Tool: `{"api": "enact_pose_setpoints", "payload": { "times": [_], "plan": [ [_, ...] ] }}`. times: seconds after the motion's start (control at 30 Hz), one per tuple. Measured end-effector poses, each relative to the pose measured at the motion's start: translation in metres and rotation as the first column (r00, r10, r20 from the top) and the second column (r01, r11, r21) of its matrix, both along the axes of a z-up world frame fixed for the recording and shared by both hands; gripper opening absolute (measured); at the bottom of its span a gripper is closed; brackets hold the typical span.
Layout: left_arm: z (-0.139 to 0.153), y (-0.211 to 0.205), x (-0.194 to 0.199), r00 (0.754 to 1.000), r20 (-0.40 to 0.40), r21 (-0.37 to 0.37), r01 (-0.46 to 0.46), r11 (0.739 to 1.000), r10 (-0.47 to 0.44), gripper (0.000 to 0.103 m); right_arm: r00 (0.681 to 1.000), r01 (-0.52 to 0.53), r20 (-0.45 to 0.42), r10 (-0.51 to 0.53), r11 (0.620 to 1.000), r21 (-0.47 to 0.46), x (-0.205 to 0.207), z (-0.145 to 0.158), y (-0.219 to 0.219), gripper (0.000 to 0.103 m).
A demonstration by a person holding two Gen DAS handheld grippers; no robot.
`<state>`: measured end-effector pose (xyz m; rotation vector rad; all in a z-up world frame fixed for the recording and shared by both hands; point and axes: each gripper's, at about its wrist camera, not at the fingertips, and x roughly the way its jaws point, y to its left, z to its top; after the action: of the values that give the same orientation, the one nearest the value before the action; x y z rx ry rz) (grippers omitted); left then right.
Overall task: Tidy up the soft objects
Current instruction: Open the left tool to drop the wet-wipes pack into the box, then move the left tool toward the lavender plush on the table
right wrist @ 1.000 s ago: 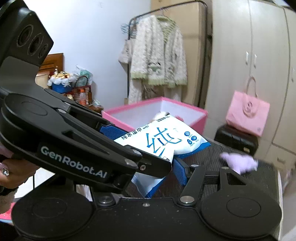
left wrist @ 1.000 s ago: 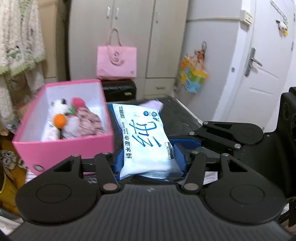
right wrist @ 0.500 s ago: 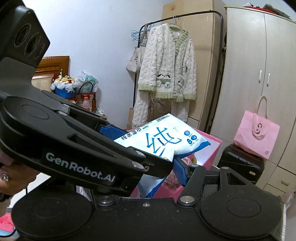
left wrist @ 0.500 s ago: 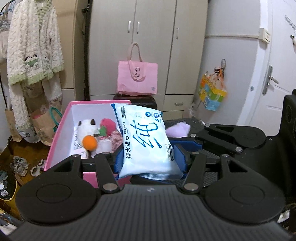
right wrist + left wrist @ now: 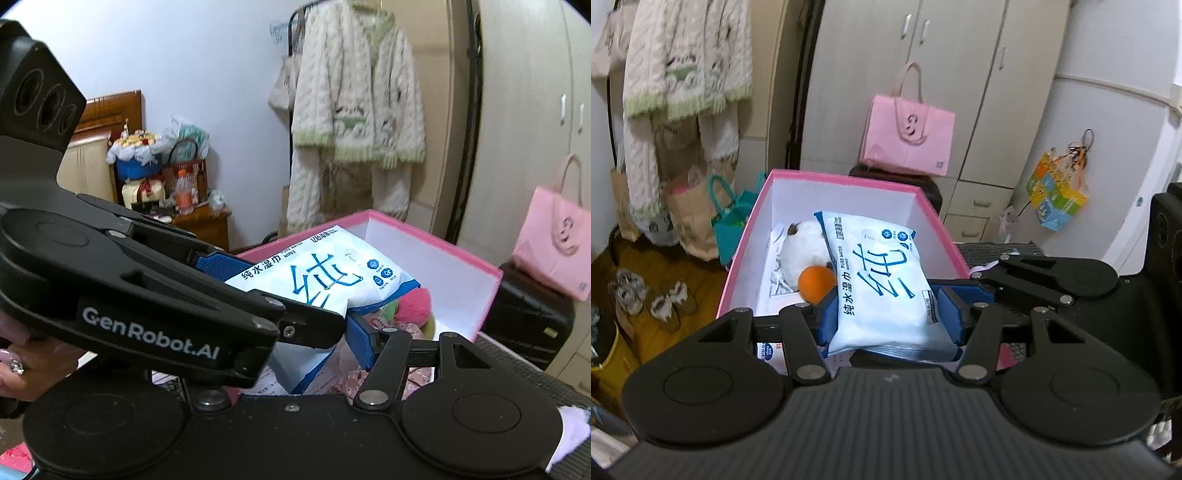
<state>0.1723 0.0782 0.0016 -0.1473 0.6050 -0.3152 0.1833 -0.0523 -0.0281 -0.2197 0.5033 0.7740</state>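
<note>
Since a second ago both my hands have carried the wipes pack (image 5: 886, 288) sideways off the dark bench: it was beside the pink box (image 5: 846, 179) then, and now it hangs over the box's open top, above the white plush toy (image 5: 803, 251) and the orange ball (image 5: 815, 282). The purple soft thing that lay on the bench has dropped out of the left view.

My left tongs (image 5: 892, 314) are clamped on the pack's near end, both blue pads pressed into its sides. My right tongs (image 5: 332, 325) come in from the side; one blue pad sits against the pack's edge, but the other finger is hidden behind the left tool's body, so I think it grips the pack yet cannot say for sure.

The pack is white and blue, printed with large blue Chinese characters and the small words "PURE WATER WIPES". The left tool's arm reads "GenRobot.AI" in the right view. In that view a pink fluffy thing (image 5: 412, 304) and floral fabric (image 5: 351, 380) lie in the box under the pack.
</note>
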Motion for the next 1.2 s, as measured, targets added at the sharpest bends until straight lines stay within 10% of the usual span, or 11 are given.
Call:
{"api": "enact_pose_setpoints", "payload": {
  "times": [0.53,1.2],
  "plan": [
    [0.006,0.018,-0.009,0.996,0.035,0.098,-0.080,0.992,0.077,0.060,0.995,0.100,0.026,-0.097,0.987,-0.125,-0.005,-0.002,-0.002,0.075],
    [0.048,-0.030,-0.082,0.989,0.105,0.181,0.085,0.980,-0.105,0.066,0.980,0.185,0.090,-0.179,0.980,-0.067,-0.072,0.037,-0.081,0.077]
  ]
}}
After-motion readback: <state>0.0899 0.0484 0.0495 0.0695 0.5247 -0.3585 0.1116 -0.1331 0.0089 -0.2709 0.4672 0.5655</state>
